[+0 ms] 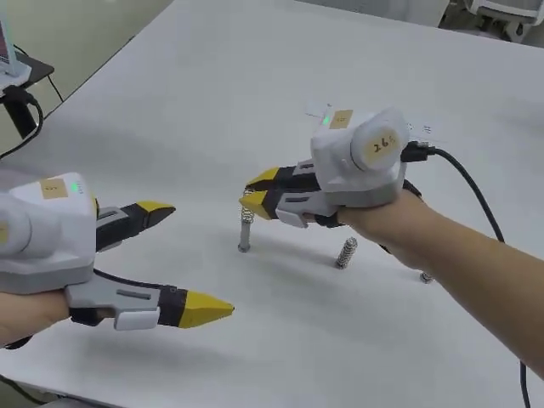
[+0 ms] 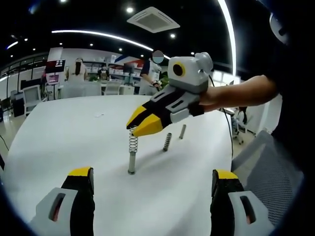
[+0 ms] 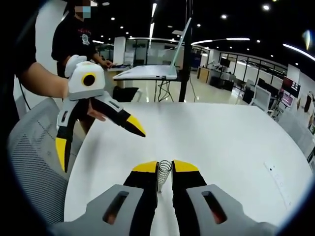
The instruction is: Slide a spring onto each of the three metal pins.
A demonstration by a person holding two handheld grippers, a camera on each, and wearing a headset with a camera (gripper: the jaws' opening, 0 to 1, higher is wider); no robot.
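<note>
Squarely between right fingers [image 3: 146,167], spring [image 3: 164,170]

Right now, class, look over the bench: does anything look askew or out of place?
The middle spring leans to one side, while the pin under the right tongs stands upright. Nothing looks spilled or damaged.

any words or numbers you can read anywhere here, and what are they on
"26", then a further mark I can't make out: handwritten on the round yellow sticker on the right hand-held gripper.
On top of that gripper, a square yellow sticker: too blurred to read.
On the left hand-held gripper, a small yellow sticker: too blurred to read.
On the table, a white label: too small to read.
</note>
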